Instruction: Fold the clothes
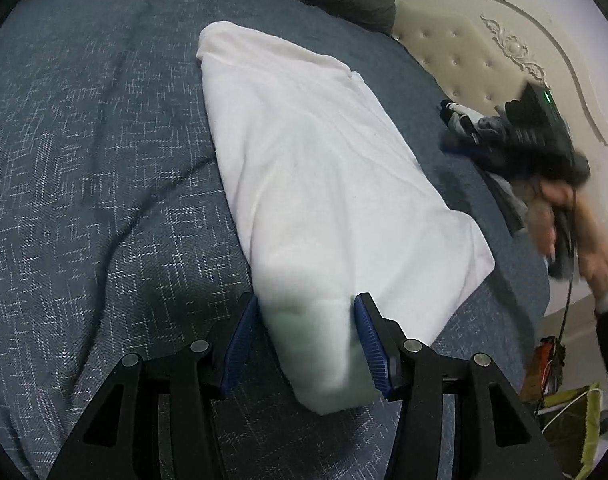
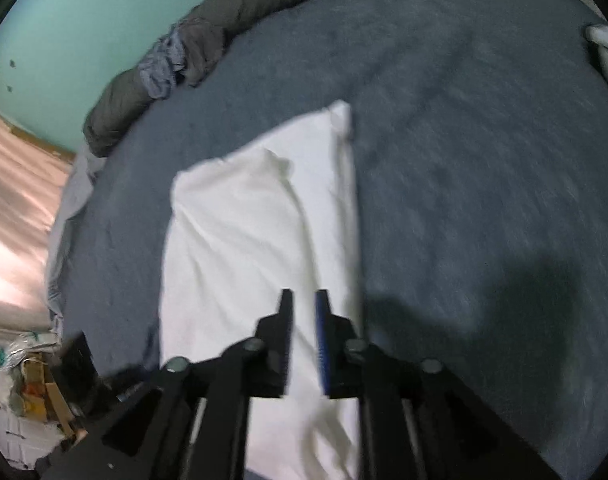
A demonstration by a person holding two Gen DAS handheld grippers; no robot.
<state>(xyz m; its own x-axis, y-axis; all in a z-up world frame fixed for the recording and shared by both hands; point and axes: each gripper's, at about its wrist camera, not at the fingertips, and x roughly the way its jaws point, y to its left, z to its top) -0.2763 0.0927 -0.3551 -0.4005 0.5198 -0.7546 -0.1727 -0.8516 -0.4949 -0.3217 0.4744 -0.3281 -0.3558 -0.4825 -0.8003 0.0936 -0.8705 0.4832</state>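
A folded white garment (image 1: 328, 184) lies on the bed's blue-grey woven bedspread (image 1: 96, 168), a long bundle running from the near edge away toward the far side. The left gripper (image 1: 306, 340) sits at the garment's near end with its blue-padded fingers (image 1: 370, 344) spread wide on either side of the thick folded corner; the cloth bulges between them, though I cannot tell whether the pads press it. Off to the right, a person's hand (image 1: 560, 216) carries the right gripper (image 2: 304, 300), blurred in the left wrist view, above the bedspread beside the garment and in front of the cream tufted headboard (image 1: 464, 48). From the right wrist view that gripper hovers over the white garment near its right edge, its fingers drawn close with only a narrow gap between them and nothing caught there. A rolled olive-grey duvet (image 2: 232, 4) lies along the far edge of the bed, with a crumpled bluish cloth (image 2: 164, 68) resting on it.
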